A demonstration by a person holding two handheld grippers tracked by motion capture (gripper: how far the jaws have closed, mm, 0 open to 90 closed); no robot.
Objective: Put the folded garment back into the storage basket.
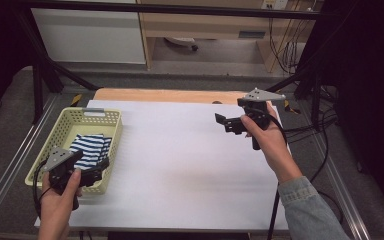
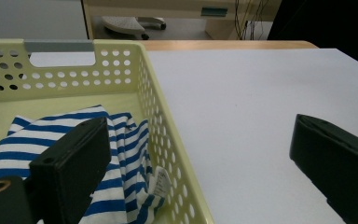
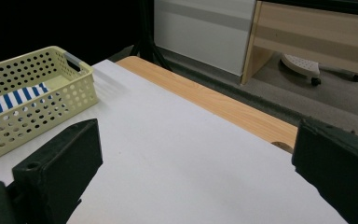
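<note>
Striped cloth (image 1: 91, 150): blue-and-white fabric, loosely folded, lying inside the yellow basket (image 1: 82, 116) at the near left of the table (image 1: 180, 165).

Basket: perforated plastic, grey handle on its far wall, set at the left table edge, probably to keep the white centre free as working space.

Left gripper (image 1: 99, 168): held over the basket's near right corner; jaws spread wide and holding nothing, one above the cloth, the other out over the table beyond the wall. This straddle suggests the cloth has been let go there rather than being gripped.

Right gripper (image 1: 222, 121): raised above the far right of the table, well apart from the basket, jaws spread and empty, pointing leftward; seemingly idle.
</note>
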